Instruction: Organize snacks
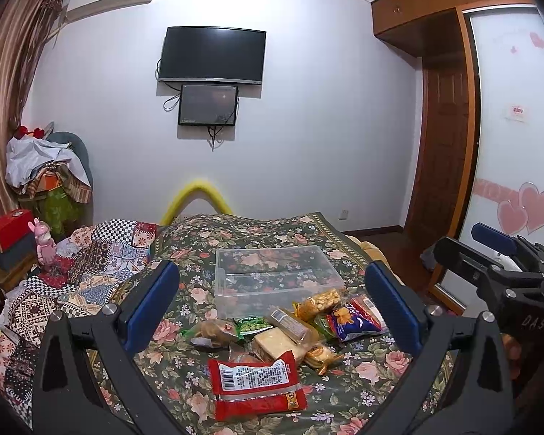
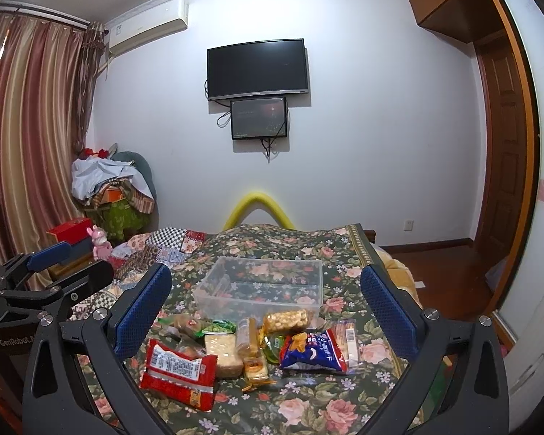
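Observation:
A clear plastic bin (image 1: 277, 277) (image 2: 261, 286) stands empty on the floral bedspread (image 1: 235, 232). Just in front of it lies a heap of snack packets: a red packet (image 1: 255, 384) (image 2: 179, 371) nearest me, a blue and red packet (image 1: 353, 320) (image 2: 313, 353), a pale cracker pack (image 1: 277, 344) (image 2: 223, 355), a green pea packet (image 1: 252, 325) (image 2: 219, 327) and a bag of yellow puffs (image 1: 319, 301) (image 2: 286, 320). My left gripper (image 1: 272, 306) hovers open above the heap with nothing between its fingers. My right gripper (image 2: 266, 304) is open too and empty; it also shows at the right edge of the left wrist view (image 1: 489, 253).
A patchwork quilt (image 1: 90, 261) lies bunched at the bed's left. Beyond it stand a red box (image 1: 9, 230), a pink toy (image 1: 45, 244) and a pile of clothes (image 1: 49, 170). A wardrobe (image 1: 507, 127) and wooden floor (image 2: 446, 275) lie right. A television (image 1: 214, 54) hangs ahead.

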Demonstrator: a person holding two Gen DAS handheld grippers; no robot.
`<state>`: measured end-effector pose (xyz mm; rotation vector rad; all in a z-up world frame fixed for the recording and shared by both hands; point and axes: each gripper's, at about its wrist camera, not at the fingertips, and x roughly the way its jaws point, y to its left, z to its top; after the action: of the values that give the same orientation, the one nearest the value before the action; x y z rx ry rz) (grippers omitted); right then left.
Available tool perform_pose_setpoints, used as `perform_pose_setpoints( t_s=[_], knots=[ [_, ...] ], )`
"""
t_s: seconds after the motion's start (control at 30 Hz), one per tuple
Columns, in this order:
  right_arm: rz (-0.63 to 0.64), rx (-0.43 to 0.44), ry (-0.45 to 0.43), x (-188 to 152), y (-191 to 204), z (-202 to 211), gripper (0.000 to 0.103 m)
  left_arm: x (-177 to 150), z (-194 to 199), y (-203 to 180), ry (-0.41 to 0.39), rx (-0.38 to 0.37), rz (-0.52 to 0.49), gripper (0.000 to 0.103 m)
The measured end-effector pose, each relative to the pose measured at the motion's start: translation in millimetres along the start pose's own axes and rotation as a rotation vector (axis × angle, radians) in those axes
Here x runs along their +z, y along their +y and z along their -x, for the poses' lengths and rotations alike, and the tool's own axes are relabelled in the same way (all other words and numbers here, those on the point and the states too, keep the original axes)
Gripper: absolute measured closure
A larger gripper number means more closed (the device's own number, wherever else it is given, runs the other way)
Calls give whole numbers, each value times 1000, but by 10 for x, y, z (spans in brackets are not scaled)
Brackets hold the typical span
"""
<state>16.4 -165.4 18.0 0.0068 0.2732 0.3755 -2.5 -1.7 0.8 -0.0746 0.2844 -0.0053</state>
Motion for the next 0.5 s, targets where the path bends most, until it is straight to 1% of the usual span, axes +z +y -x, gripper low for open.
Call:
perform_pose_setpoints(
  t_s=[0.5],
  knots=[
    [-7, 5, -6, -4, 5, 20, 0, 10, 5, -1, -2, -4, 1, 0]
  ],
)
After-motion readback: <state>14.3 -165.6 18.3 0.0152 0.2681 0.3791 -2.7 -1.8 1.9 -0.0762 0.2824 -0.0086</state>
